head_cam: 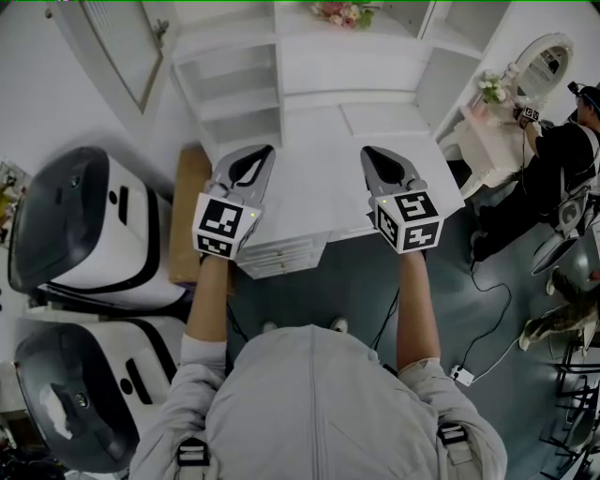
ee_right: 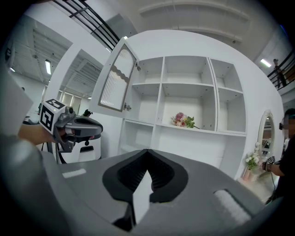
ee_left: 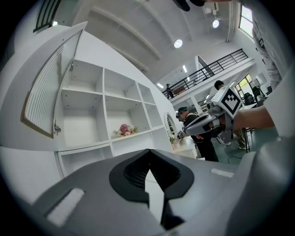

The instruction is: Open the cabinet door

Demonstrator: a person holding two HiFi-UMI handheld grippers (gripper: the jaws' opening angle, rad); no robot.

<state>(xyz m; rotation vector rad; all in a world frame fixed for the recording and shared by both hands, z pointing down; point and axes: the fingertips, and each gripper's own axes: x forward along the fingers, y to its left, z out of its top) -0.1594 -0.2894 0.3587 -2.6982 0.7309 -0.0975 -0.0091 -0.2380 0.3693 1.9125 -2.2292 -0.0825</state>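
Shut on nothing, the left gripper [head_cam: 261, 153] is held level over the left part of the cabinet [head_cam: 309, 70], above its counter [head_cam: 314, 183]. It is pointed at the shelves and carried on a forearm stretched straight forward. Its jaws are seen pressed together at the tips. The right gripper [head_cam: 372, 152] is held the same way over the right part of the counter. Its jaws are likewise closed and empty, and its forearm is kept parallel to the other. Both grippers are kept well short of the shelf fronts.

The door [head_cam: 117, 47] is found at the cabinet's upper left, swung wide open and standing out past the left edge, with nothing gripping it. Bare compartments are exposed beside it. Flowers [head_cam: 345, 11] are set on a middle shelf. Open counter is left between the grippers and ahead of them.

Left of the cabinet, the room is taken up by two white-and-black machines [head_cam: 94, 225] and a box [head_cam: 192, 206]. Right of the cabinet, that side is closed off by a dressing table [head_cam: 487, 122] with a person [head_cam: 562, 159] at it. Bare floor [head_cam: 375, 281] is seen in front of the cabinet.
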